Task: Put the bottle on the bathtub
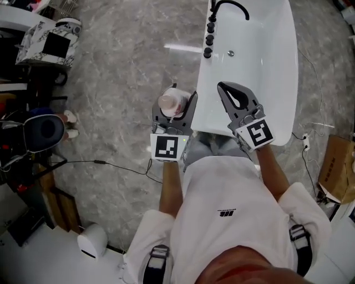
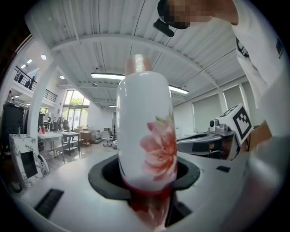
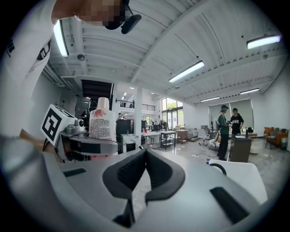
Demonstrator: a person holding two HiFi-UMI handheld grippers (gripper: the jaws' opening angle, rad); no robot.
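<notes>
A white bathtub [image 1: 260,66] stands on a grey marble floor [image 1: 122,55]. Over its near end hangs the right hand-held gripper [image 1: 224,87], jaws pressed together and empty. Just beside the rim, the left hand-held gripper [image 1: 174,111] pinches an upright flower-printed bottle [image 2: 145,136].

One bottle [image 1: 169,103] in play, just the one. Two grippers: left gripper [image 1: 175,100], right gripper [image 1: 224,89], each with one marker cube. One white bathtub [image 1: 277,66], carrying one black faucet [image 1: 230,6] and a row of black knobs [image 1: 209,40], four or five, hard to separate. Two people [image 3: 223,131] stand in the background. One cardboard box [image 1: 338,166].
</notes>
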